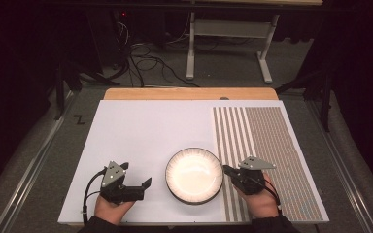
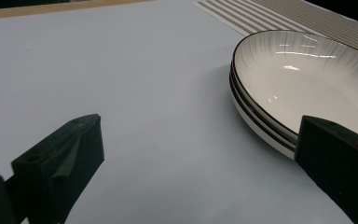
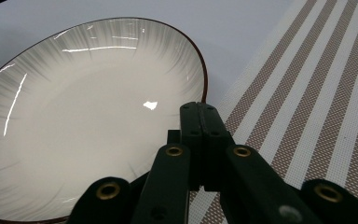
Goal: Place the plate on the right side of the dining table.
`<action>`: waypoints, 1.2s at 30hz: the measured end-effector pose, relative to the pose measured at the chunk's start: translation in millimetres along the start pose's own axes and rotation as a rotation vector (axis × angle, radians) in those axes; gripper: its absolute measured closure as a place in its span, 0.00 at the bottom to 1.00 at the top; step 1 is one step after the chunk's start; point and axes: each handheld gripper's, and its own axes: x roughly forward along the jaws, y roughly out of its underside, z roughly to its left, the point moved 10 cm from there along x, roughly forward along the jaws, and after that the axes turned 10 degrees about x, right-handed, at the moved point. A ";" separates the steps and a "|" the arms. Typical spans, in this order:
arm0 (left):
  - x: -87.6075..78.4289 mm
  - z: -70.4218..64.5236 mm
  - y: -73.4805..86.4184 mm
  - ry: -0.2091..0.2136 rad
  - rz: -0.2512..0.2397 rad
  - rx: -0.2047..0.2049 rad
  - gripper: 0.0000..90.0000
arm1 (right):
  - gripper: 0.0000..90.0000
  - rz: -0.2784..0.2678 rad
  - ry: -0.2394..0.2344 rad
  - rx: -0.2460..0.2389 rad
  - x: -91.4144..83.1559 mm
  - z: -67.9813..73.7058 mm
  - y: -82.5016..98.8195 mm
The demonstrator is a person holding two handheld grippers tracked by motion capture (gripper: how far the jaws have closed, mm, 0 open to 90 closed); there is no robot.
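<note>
Two grippers: both near the table's [image 1: 141,121] front edge
Right gripper [image 3: 200,116]: jaws clamped together — at the plate's [image 1: 194,174] rim, pinch unclear
Left gripper [image 1: 143,187]: jaws wide apart — holding nothing

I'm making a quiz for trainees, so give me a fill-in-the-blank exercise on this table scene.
1. The jaws of the left gripper stand ___.
2. The jaws of the right gripper are ___ at the plates' rim.
3. The white dark-rimmed ceramic plates form a stack of ___.
4. The striped woven placemat lies to the ___ of the plates in the high view.

Missing words: open; shut; two; right
</note>
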 end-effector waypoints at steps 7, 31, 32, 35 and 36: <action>-0.7 0.0 -1.1 0.006 -0.004 -0.001 0.03 | 1.00 0.003 0.003 -0.010 1.5 0.7 0.6; 1.4 -1.6 1.6 0.018 0.002 -0.032 0.04 | 1.00 0.010 0.016 -0.013 1.8 4.9 5.7; 1.5 -1.6 1.7 0.018 0.002 -0.033 0.04 | 1.00 0.010 0.017 -0.013 1.7 4.9 5.7; 1.6 -2.0 1.7 0.020 0.003 -0.031 0.04 | 1.00 0.006 0.012 -0.010 1.5 5.6 5.3; 1.6 -2.0 1.7 0.020 0.003 -0.031 0.04 | 1.00 0.006 0.012 -0.010 1.5 5.6 5.3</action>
